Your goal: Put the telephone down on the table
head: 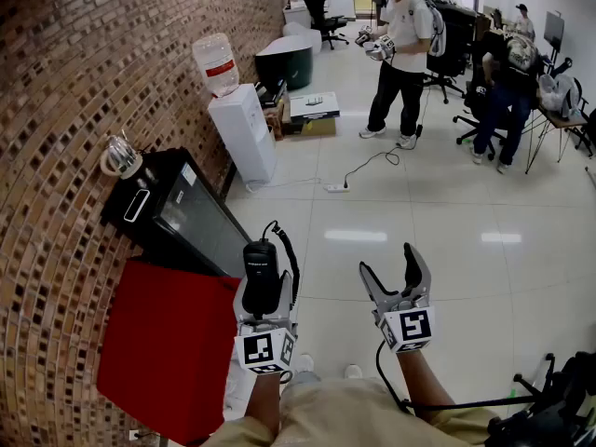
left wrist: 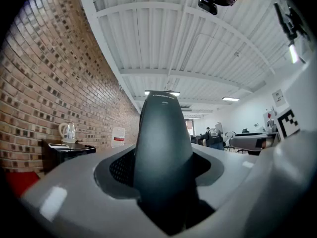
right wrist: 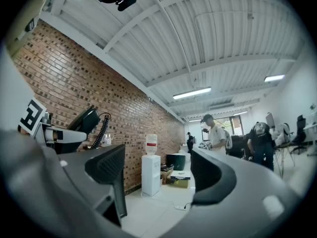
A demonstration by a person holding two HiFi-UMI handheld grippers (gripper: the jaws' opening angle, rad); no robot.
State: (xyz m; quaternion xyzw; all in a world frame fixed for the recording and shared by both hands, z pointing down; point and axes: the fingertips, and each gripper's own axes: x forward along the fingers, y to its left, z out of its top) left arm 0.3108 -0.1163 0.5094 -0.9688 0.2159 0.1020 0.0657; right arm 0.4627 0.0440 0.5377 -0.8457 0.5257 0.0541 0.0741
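We are gripping the black telephone (head: 261, 266) in our left gripper (head: 264, 304), low in the middle of the head view. Its jaws are pressing tight on the handset's lower half, and the handset is standing up out of them, with its coiled cord (head: 291, 254) looping off its right side. In the left gripper view the handset is filling the gap between the two jaws. It is showing just right of the red table (head: 158, 361) at the lower left, and it is not resting on it. Our right gripper (head: 389, 266), right of the left one, is holding nothing, its jaws standing wide apart over the pale tiled floor (head: 447, 250). A black cabinet (head: 177, 217) is standing against the brick wall (head: 56, 82) just above the table in the frame, carrying a kettle (head: 119, 156) on top.
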